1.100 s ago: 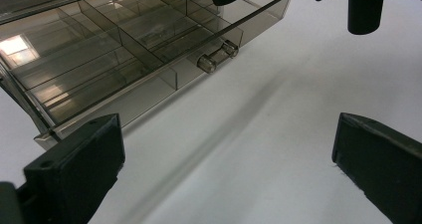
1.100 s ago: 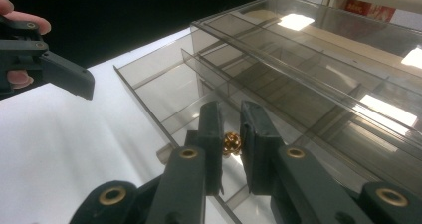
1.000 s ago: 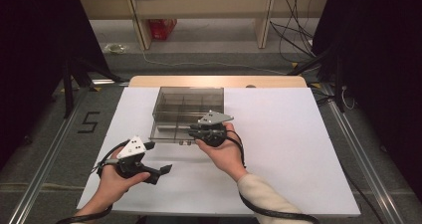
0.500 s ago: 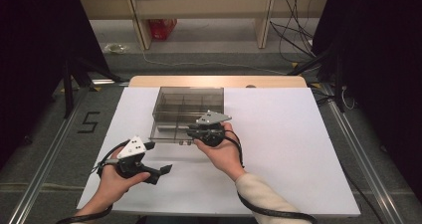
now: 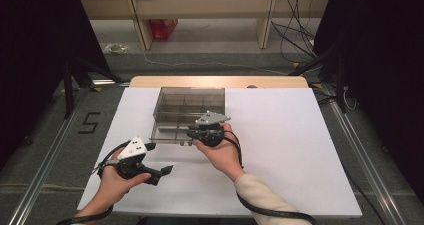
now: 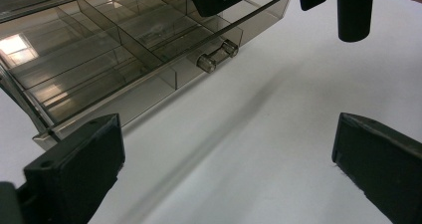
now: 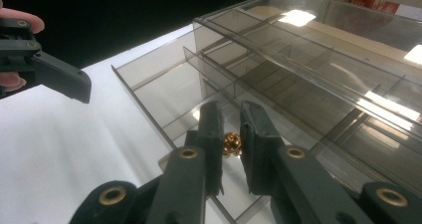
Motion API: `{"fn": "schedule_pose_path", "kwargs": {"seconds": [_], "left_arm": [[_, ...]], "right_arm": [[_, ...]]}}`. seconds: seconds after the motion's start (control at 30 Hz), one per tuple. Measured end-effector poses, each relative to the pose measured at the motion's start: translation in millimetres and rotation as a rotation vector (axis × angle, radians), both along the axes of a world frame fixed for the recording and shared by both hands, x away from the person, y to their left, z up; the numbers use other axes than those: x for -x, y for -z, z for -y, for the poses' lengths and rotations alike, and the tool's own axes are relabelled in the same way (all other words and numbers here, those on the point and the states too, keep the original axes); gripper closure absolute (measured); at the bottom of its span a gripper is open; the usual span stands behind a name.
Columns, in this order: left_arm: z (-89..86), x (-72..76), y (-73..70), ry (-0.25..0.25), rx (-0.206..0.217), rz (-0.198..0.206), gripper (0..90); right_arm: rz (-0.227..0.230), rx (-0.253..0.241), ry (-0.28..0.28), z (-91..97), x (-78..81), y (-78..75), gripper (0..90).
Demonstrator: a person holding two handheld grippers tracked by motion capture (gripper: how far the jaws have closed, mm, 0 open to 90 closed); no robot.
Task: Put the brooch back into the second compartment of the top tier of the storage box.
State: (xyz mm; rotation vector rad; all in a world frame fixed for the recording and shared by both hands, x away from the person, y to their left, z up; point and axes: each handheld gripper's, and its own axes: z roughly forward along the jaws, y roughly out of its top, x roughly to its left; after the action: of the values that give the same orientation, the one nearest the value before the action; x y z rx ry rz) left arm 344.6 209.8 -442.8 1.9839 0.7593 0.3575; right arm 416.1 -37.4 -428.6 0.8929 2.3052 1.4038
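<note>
A small, knobbly, gold-coloured bead (image 7: 232,143) sits pinched between the two black jaws of the right gripper (image 7: 232,147), held just above a compartment of the pulled-out drawer (image 7: 164,92) at the front of a smoky, see-through plastic organiser box (image 5: 189,105). The box is rectangular, split by thin glossy partitions into many small cells, and the cells that can be seen hold nothing; the drawer front carries a clear bar handle (image 6: 217,56). The left gripper (image 5: 159,171) rests low to the drawer's left, its jaws wide apart with only the tabletop between them. Everything stands on a smooth white sheet (image 5: 290,150) covering a pale wooden table (image 5: 220,81), with grey floor and dark curtains around it.
</note>
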Motion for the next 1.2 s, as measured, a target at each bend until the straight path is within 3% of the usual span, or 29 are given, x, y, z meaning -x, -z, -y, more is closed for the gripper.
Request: {"fn": "schedule_pose_path", "kwargs": {"seconds": [1.07, 1.2], "left_arm": [[0.5, 0.3, 0.5, 0.0, 0.001, 0.003, 0.0], [0.2, 0.3, 0.2, 0.001, 0.001, 0.008, 0.0]], "right_arm": [[-0.005, -0.003, 0.016, -5.5, -6.1, 4.0, 80.4], [0.005, -0.01, 0.013, -5.3, -6.6, 3.7, 75.3]]}}
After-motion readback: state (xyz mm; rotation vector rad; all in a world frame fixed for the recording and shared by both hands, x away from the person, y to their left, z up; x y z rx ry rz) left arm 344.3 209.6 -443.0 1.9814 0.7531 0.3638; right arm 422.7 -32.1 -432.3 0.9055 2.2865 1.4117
